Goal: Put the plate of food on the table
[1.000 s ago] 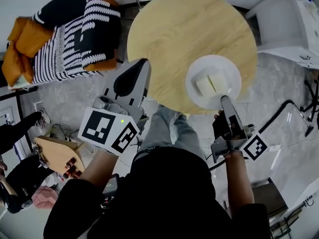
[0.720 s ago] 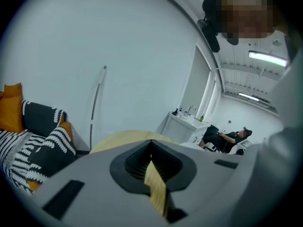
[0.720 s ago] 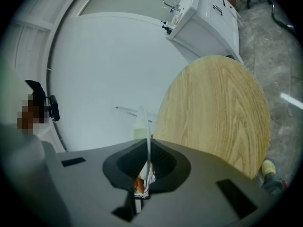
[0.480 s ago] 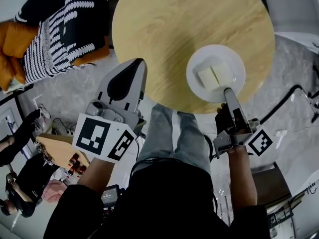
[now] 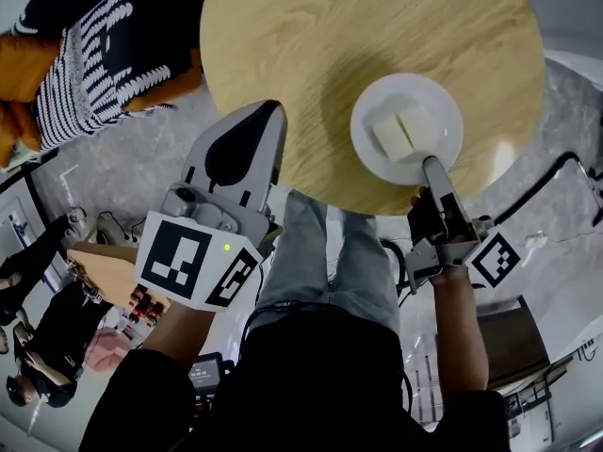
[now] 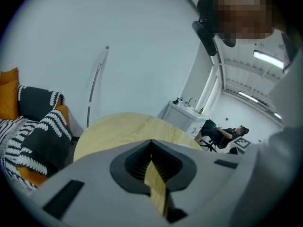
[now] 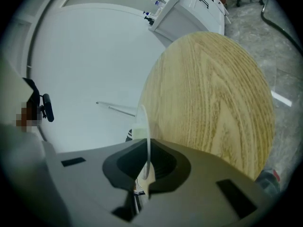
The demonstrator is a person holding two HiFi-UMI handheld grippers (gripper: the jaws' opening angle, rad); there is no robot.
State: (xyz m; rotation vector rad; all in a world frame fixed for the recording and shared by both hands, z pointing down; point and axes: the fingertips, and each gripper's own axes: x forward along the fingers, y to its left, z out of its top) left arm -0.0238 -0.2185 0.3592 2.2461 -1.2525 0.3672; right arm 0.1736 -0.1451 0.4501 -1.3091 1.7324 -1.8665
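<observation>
Nearest the wearer, a pair of jeans-clad legs (image 5: 330,252) stood just short of the round wooden table's (image 5: 358,36) near edge. To the near left of the table, the left gripper (image 5: 273,111) reached its nose to the table's rim; seen along its own length, the left gripper (image 6: 152,148) had its jaws drawn together to a thin slit with nothing between them, and only the pale wood of the table (image 6: 123,126) showed through. At the table's near right, the right gripper (image 5: 429,163) was clamped on the near rim of the white plate (image 5: 443,102), and its own view showed the right gripper (image 7: 144,174) with its jaws pressed on the plate's (image 7: 144,126) thin edge, seen side-on beside the table (image 7: 213,103). The plate lay level over the table's near-right part, inside the rim, and bore two pale blocks of food (image 5: 400,132) side by side at its middle; whether its base touched the wood could not be told. The rest of the tabletop was plain light grain. Beyond the table's left side sat a black-and-white striped cushion (image 5: 122,45) with an orange cushion (image 5: 19,59) next to it, and past the table's far edge a white cabinet (image 6: 187,115) stood against the pale wall.
</observation>
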